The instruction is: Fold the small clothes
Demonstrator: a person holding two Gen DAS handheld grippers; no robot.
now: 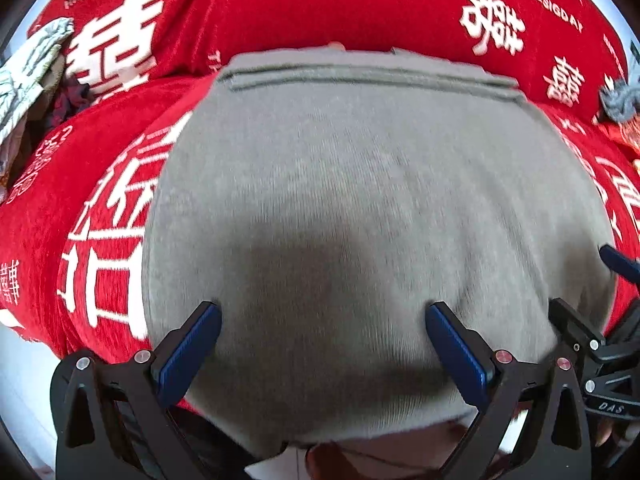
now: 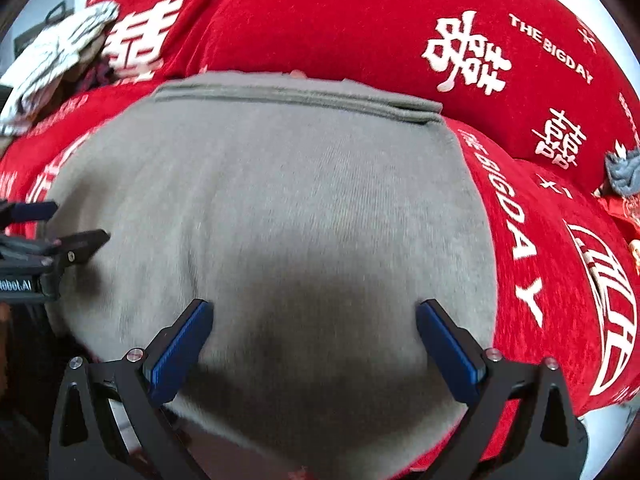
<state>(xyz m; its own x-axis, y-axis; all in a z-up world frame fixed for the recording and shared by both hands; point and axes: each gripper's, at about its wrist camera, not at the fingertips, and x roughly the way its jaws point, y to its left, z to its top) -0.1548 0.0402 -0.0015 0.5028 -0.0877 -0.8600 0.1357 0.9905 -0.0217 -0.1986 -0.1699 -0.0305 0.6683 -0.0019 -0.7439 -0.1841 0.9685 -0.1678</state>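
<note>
A grey knit garment lies flat on a red cloth with white lettering; its hemmed edge is at the far side. It also shows in the right wrist view. My left gripper is open, its blue pads wide apart just above the garment's near part. My right gripper is open the same way over the garment's near part. Each gripper shows at the edge of the other's view, the right one and the left one, side by side.
A pile of pale patterned clothes lies at the far left, also seen in the right wrist view. A small grey-blue item lies at the far right on the red cloth.
</note>
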